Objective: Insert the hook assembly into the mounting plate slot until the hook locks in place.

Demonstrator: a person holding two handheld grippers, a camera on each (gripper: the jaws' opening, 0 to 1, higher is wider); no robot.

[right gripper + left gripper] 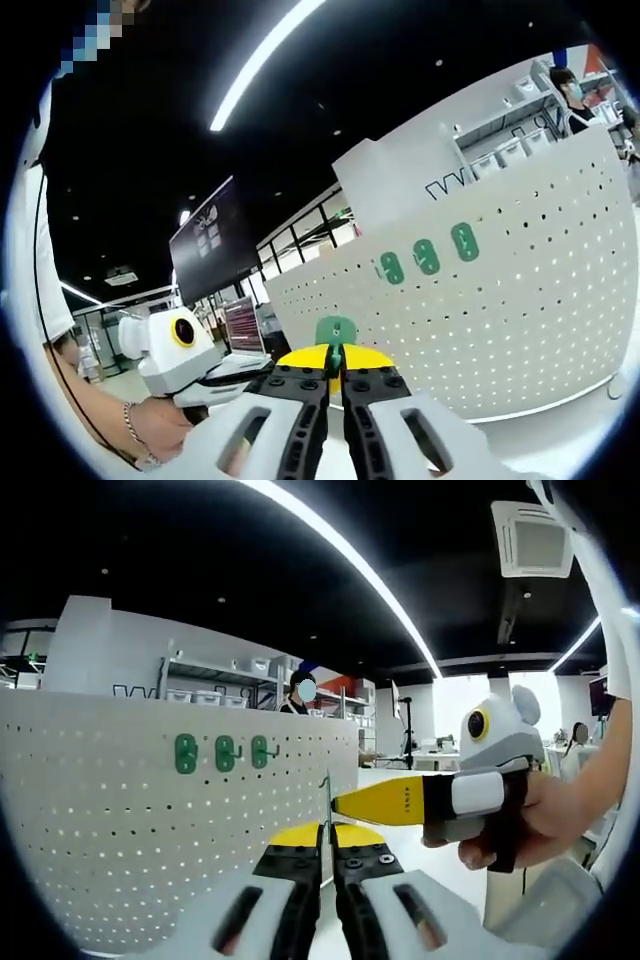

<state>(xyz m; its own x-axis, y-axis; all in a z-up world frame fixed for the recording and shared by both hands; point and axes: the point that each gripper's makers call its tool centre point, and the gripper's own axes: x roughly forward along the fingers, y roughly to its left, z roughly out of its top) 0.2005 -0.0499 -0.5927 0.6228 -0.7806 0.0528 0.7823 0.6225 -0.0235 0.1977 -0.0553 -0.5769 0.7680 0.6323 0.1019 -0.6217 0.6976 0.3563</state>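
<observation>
Before the white pegboard (pixel 120 810) bearing three green hooks (pixel 222 752), the left gripper (pixel 327 842) pinched a thin metal hook (pixel 326 805); the right gripper (pixel 335 372) clamped a green hook plate (pixel 336 331).

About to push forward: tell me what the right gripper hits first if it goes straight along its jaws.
Probably the white pegboard. The right gripper holds a green hook plate pointed at its bare face, below the three mounted green hooks. Depth is unclear.

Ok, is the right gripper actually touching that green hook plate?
Touching. The right gripper view shows the right gripper with its jaws closed on the green hook plate, which sticks up between the tips.
</observation>
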